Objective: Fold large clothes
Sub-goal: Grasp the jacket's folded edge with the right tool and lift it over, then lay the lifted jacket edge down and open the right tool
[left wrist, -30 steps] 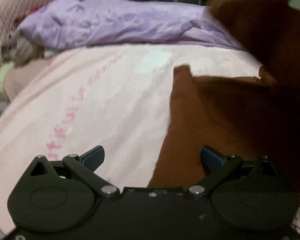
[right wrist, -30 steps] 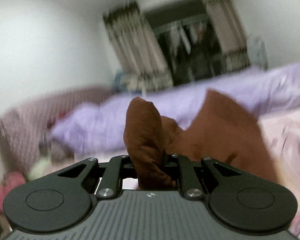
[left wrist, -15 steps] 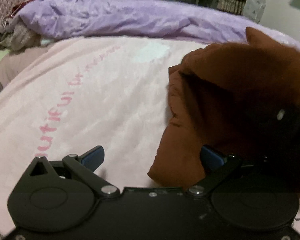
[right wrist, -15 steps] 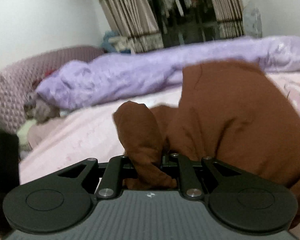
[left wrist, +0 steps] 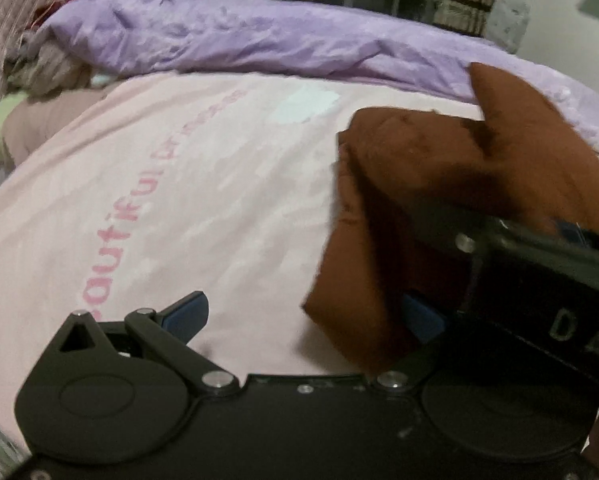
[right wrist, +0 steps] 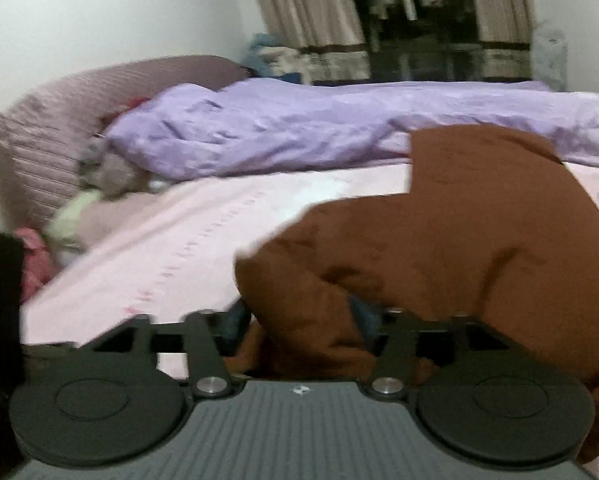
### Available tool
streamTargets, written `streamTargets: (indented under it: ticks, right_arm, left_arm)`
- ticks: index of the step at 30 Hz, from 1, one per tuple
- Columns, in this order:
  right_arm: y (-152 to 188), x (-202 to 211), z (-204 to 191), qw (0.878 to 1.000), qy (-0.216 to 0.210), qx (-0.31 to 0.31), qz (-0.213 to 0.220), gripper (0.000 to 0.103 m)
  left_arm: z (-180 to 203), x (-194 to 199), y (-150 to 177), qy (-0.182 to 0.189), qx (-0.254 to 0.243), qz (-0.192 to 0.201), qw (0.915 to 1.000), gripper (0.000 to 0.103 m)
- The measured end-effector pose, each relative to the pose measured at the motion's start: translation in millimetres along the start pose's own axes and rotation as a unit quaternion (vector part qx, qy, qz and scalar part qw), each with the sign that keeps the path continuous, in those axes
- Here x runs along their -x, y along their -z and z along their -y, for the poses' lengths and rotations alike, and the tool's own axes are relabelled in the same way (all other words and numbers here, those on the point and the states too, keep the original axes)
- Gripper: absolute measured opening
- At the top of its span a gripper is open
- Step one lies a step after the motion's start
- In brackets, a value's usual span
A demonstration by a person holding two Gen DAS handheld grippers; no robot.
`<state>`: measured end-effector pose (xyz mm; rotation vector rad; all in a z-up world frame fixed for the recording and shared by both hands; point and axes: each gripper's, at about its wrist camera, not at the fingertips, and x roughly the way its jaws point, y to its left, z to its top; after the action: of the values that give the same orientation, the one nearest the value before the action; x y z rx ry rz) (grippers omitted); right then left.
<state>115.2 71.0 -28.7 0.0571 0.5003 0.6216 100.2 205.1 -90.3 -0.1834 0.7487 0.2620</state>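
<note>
A brown garment (left wrist: 439,184) lies bunched on the pink bed sheet (left wrist: 179,200), at the right in the left wrist view. My left gripper (left wrist: 303,316) is open, low over the sheet, with the garment's near corner by its right finger. In the right wrist view the garment (right wrist: 459,248) is heaped over my right gripper (right wrist: 299,320), whose jaws stand open with cloth lying between them. The right gripper's black body (left wrist: 539,288) shows at the right in the left wrist view.
A purple duvet (left wrist: 259,40) lies along the far side of the bed. A padded headboard (right wrist: 51,128) and loose clothes (right wrist: 107,168) are at the left. Curtains and a dark window (right wrist: 419,20) stand behind.
My right gripper has come down to the bed with the brown garment and opened, letting the cloth go. The garment now lies folded over itself beside my left gripper.
</note>
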Motion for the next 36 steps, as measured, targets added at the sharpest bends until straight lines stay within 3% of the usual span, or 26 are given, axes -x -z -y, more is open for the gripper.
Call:
streamTargets:
  ticks: [1,2,3,4,7,12,15,19,21,23,25,28,29,30,32,36]
  right_arm:
    - [-4.8,8.5,-0.5,1.0,-0.011,-0.008,0.007,0.07]
    - [-9.5,19.2,0.0,0.999,-0.023,-0.016,0.018,0.058]
    - [-14.9,32.7,3.5,0.999,-0.034,-0.019,0.031,0.022]
    - [-19.3,44.0,7.0,0.998,-0.041,-0.022,0.041,0.008]
    - [-37.1,73.6,23.3,0.997,-0.011,-0.04,0.064,0.02]
    - [-41.8,95.8,59.8,0.987,0.145,-0.005,0.068,0.023]
    - [-39.5,98.7,96.3,0.975,0.214,-0.036,0.049,0.023]
    - [-30.6,87.1,137.6,0.967,0.244,-0.072,0.021,0.023]
    - [-20.8,78.6,146.0,0.972,0.221,-0.081,0.004,0.023]
    - [-14.1,63.7,143.4,0.976,0.199,-0.085,-0.015,0.018]
    - [-9.1,51.4,131.6,0.975,0.216,-0.057,-0.022,0.018]
    - [-9.0,48.1,117.2,0.971,0.237,-0.015,-0.026,0.017]
    - [-9.2,47.0,114.5,0.97,0.242,-0.01,-0.027,0.017]
    - [-11.9,49.4,115.7,0.97,0.243,-0.009,-0.028,0.017]
    - [-12.1,53.1,117.5,0.971,0.236,-0.014,-0.025,0.018]
    - [-17.6,63.6,126.5,0.975,0.22,-0.028,-0.017,0.021]
  left_arm:
    - [3.7,6.3,-0.6,0.0,-0.006,0.006,1.0,0.103]
    - [7.1,14.0,-1.4,0.002,-0.009,0.012,0.9999,0.103]
    - [9.9,22.9,-3.3,0.009,-0.011,0.022,0.9997,0.103]
    - [12.4,30.8,-5.3,0.02,-0.01,0.033,0.9992,0.103]
    - [22.9,45.4,-14.7,0.047,-0.009,0.057,0.9972,0.103]
    - [35.4,51.1,-30.5,0.083,-0.009,0.063,0.9945,0.103]
    - [40.5,54.3,-37.3,0.105,-0.012,0.068,0.9921,0.103]
    - [43.7,61.3,-44.6,0.136,-0.012,0.07,0.9882,0.103]
    - [46.5,61.5,-46.6,0.142,-0.024,0.074,0.9868,0.103]
    - [52.3,47.5,-48.5,0.124,-0.034,0.061,0.9898,0.103]
    - [54.2,21.5,-51.0,0.114,-0.029,0.038,0.9923,0.103]
    - [52.3,-12.9,-47.1,0.146,0.007,0.003,0.9892,0.103]
    - [51.6,-14.3,-44.8,0.156,0.014,0.008,0.9876,0.09]
    - [51.9,-14.3,-42.6,0.169,0.013,0.014,0.9854,0.063]
    - [52.7,-8.5,-41.8,0.18,0.014,0.026,0.9833,0.035]
    - [40.4,32.4,-50.6,0.184,0.029,0.084,0.9789,0.024]
